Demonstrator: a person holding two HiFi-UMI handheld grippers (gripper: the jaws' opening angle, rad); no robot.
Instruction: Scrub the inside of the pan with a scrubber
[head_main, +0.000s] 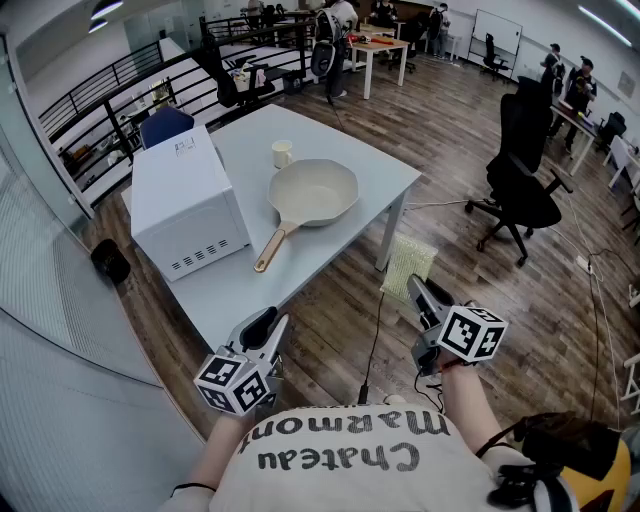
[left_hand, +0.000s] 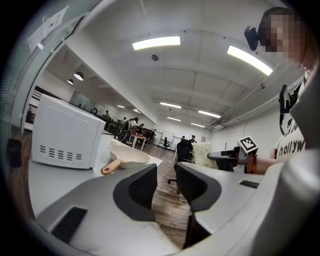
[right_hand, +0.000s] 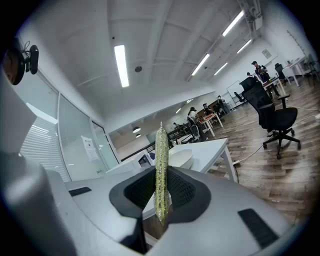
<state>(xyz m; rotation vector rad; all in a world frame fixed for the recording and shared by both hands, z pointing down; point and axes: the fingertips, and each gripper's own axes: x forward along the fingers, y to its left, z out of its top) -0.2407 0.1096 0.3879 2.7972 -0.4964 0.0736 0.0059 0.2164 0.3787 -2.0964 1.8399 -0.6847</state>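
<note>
A cream pan (head_main: 313, 193) with a wooden handle (head_main: 270, 250) lies on the pale table (head_main: 385, 180); it also shows as the pan (left_hand: 129, 156) in the left gripper view. My right gripper (head_main: 418, 290) is held off the table's near corner, over the floor, and is shut on a yellow-green scrubber (head_main: 408, 262). Seen edge-on, the scrubber (right_hand: 161, 170) stands pinched between that gripper's (right_hand: 161, 192) pads. My left gripper (head_main: 268, 325) hovers by the table's front edge, short of the pan's handle. Its jaws (left_hand: 166, 182) stand apart with nothing between them.
A white microwave-like box (head_main: 185, 205) stands on the table left of the pan, and a small cup (head_main: 283, 153) sits behind it. A black office chair (head_main: 525, 190) stands on the wooden floor to the right. Railings and people are far back.
</note>
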